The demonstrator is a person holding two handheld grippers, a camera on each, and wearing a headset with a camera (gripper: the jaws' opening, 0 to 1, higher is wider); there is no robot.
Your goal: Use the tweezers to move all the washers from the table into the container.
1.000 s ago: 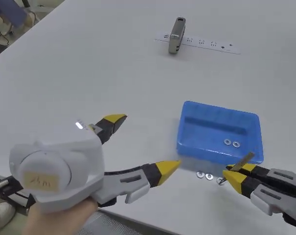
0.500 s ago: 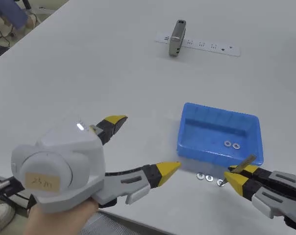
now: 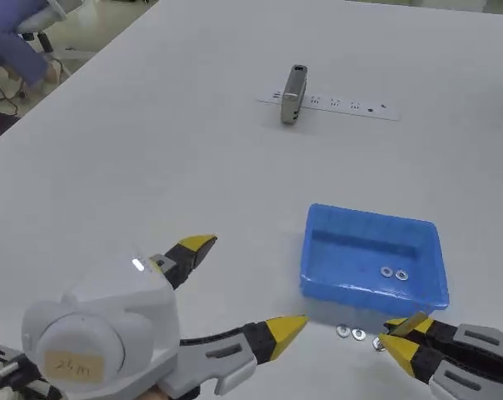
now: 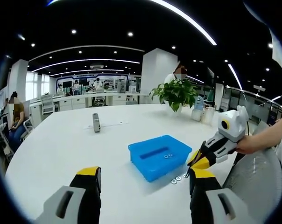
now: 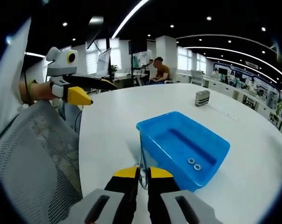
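Note:
A blue container [image 3: 316,250] stands on the white table with two washers [image 3: 394,273] inside. Three more washers [image 3: 351,333] lie on the table just in front of its near wall. My right gripper [image 3: 395,335] is shut on metal tweezers [image 3: 415,322], and their tip is down beside the rightmost loose washer. In the right gripper view the tweezers [image 5: 142,163] run forward between the shut jaws toward the container [image 5: 159,128]. My left gripper [image 3: 243,285] hangs open and empty to the left of the container [image 4: 148,163].
A white power strip [image 3: 351,107] with a grey adapter [image 3: 292,93] lies far back on the table. A mesh chair back [image 5: 38,154] sits near the table's front edge. Bare table spreads to the left and behind the container.
The head camera has tilted, so everything sits lower in the picture. Relative to the container, both grippers and the tweezers hold about the same place.

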